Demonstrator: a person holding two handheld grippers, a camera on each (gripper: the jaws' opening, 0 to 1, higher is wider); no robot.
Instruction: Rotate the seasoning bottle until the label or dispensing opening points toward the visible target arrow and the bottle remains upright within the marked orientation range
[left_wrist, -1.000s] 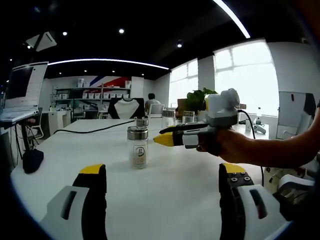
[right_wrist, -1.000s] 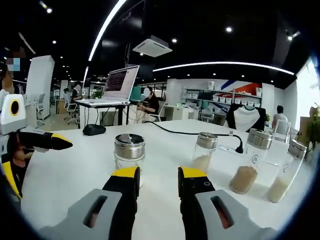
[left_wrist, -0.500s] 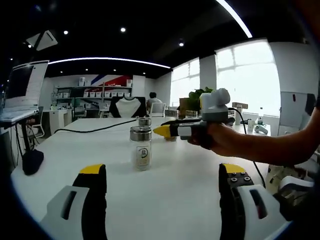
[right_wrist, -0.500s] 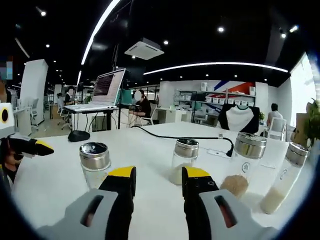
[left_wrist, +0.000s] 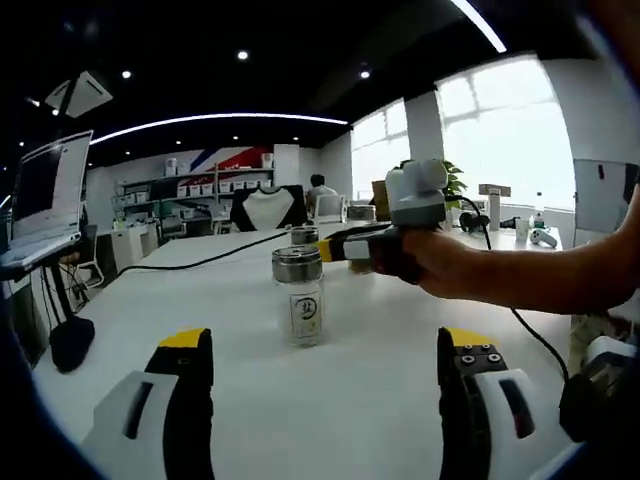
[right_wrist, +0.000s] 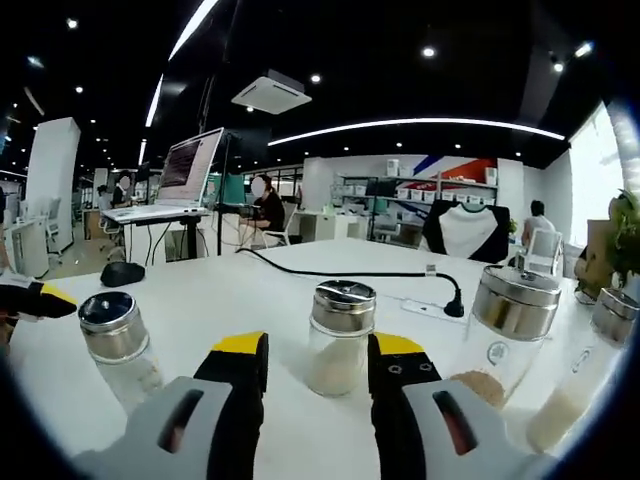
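A clear seasoning bottle with a steel lid and a small label stands upright on the white table, ahead of my left gripper, whose jaws are wide open and short of it. A hand holds my right gripper beyond that bottle, pointing at a second bottle. In the right gripper view my right gripper stands open, and that second bottle, with pale powder in it, sits just past the tips in line with the gap. The labelled bottle is off to the left, near the left gripper's yellow tip.
Two larger jars stand to the right of the second bottle. A black cable with a plug crosses the table behind them. A black mouse lies near the left edge, and a laptop is on a stand beyond.
My right gripper has moved forward and to the right: the labelled bottle slid from before its jaws to the left, and the second bottle now lines up with the gap. The left gripper barely shifted.
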